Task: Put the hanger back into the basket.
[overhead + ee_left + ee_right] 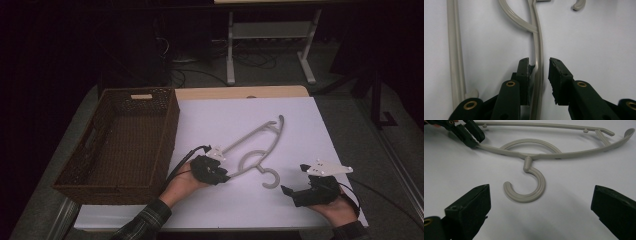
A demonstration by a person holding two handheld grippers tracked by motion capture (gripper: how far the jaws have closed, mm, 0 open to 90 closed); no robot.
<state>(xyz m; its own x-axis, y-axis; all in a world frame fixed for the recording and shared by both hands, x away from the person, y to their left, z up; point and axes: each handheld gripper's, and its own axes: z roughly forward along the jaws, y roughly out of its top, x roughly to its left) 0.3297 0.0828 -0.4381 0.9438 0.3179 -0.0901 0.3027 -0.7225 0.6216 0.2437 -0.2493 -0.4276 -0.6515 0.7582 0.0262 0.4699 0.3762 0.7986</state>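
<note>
From above, the grey hanger (255,145) lay flat on the white bench (300,130), beside the wicker basket (125,140). The left hand-held gripper (539,72) straddled its arm, one pad touching, not clamped. The right hand-held gripper (539,202) stood wide open, facing the hook.

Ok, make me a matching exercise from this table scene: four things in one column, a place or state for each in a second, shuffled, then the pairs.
1. hanger
2. basket
3. left gripper
4. right gripper

a. jaws wide apart, nothing between them
b. at the table's left side
c. lying flat on the white surface
d. jaws astride the hanger's arm

Pairs: 1-c, 2-b, 3-d, 4-a
</note>
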